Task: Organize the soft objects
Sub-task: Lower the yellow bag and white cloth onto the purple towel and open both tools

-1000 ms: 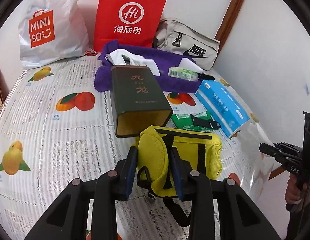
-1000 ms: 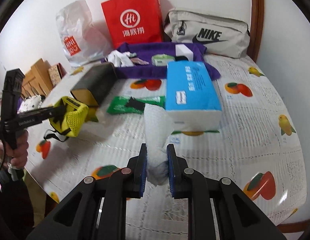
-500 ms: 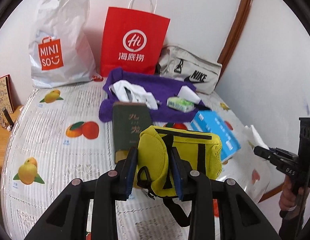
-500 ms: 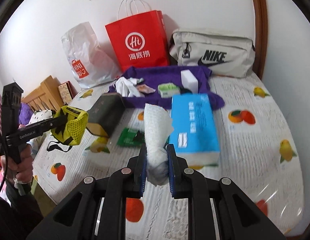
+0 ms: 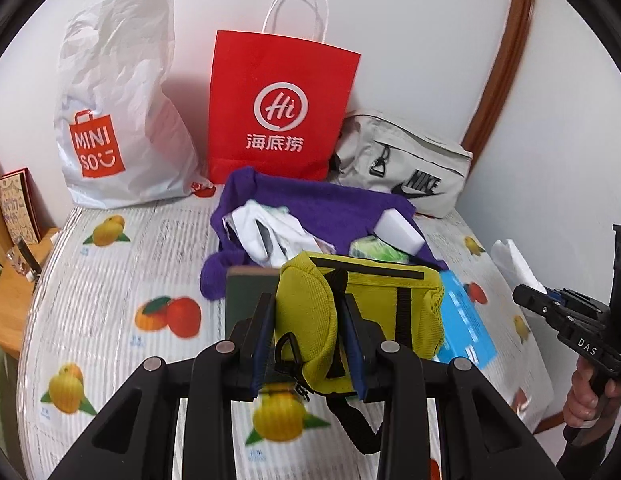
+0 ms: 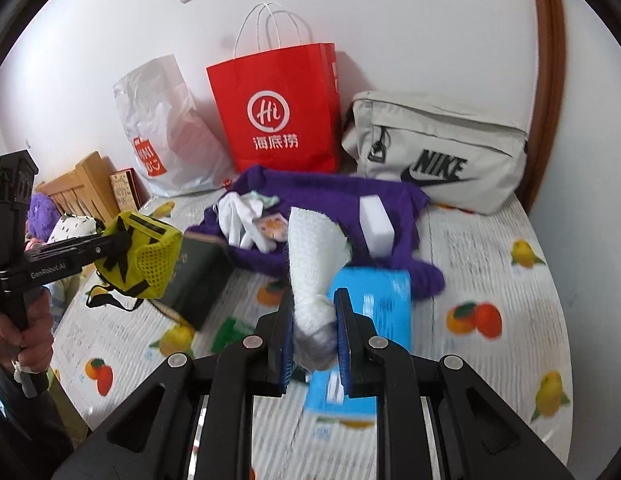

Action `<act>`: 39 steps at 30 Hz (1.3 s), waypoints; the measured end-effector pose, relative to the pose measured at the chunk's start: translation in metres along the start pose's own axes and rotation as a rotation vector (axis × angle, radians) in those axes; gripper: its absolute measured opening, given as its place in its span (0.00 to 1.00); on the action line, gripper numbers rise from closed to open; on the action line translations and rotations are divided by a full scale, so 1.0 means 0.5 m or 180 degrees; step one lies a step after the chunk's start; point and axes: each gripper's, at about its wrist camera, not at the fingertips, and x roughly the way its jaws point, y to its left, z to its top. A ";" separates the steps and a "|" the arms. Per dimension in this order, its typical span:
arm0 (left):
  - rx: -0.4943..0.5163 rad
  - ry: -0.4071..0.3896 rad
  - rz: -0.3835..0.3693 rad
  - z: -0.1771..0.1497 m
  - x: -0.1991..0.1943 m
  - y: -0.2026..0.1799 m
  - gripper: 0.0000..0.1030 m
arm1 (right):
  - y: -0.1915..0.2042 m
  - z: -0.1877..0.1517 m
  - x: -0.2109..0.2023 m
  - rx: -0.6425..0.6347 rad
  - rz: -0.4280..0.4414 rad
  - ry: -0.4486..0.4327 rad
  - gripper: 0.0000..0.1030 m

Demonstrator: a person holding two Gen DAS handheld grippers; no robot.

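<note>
My left gripper point(image 5: 306, 332) is shut on a yellow pouch point(image 5: 358, 316) with black straps and holds it in the air above the table; the pouch also shows in the right wrist view point(image 6: 140, 254). My right gripper point(image 6: 312, 332) is shut on a white cloth point(image 6: 310, 252) that stands up between its fingers; the cloth shows at the right of the left wrist view point(image 5: 514, 260). A purple towel point(image 5: 330, 208) lies further back with white socks point(image 5: 270, 236), a white sponge block point(image 5: 400, 230) and a green packet point(image 5: 374, 250) on it.
A fruit-print tablecloth point(image 5: 110, 300) covers the table. A dark green box point(image 6: 194, 280) and a blue tissue box point(image 6: 366, 312) lie below the grippers. A white MINISO bag point(image 5: 118, 120), a red paper bag point(image 5: 278, 108) and a grey Nike bag point(image 6: 438, 152) stand against the back wall.
Both grippers have risen and pulled back from the table, each with its object still held. The boxes and towel now sit lower and farther in both views.
</note>
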 end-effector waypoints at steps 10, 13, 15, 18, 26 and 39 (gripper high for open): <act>-0.0066 0.0112 0.0156 0.087 0.103 0.023 0.30 | -0.016 0.115 0.150 -0.0196 0.0161 0.0128 0.18; -0.0098 0.0134 0.0219 0.111 0.136 0.032 0.30 | -0.023 0.141 0.205 -0.0227 0.0182 0.0220 0.18; -0.0117 0.0153 0.0228 0.124 0.156 0.037 0.30 | -0.029 0.154 0.237 -0.0234 0.0166 0.0287 0.18; -0.0166 0.0195 0.0263 0.139 0.184 0.045 0.30 | -0.042 0.172 0.282 -0.0232 0.0120 0.0374 0.18; -0.0212 0.0311 0.0316 0.158 0.252 0.064 0.30 | -0.040 0.200 0.383 -0.0326 0.0195 0.0642 0.18; -0.0262 0.0465 0.0287 0.178 0.329 0.075 0.30 | -0.042 0.183 0.473 -0.0265 0.0211 0.1033 0.47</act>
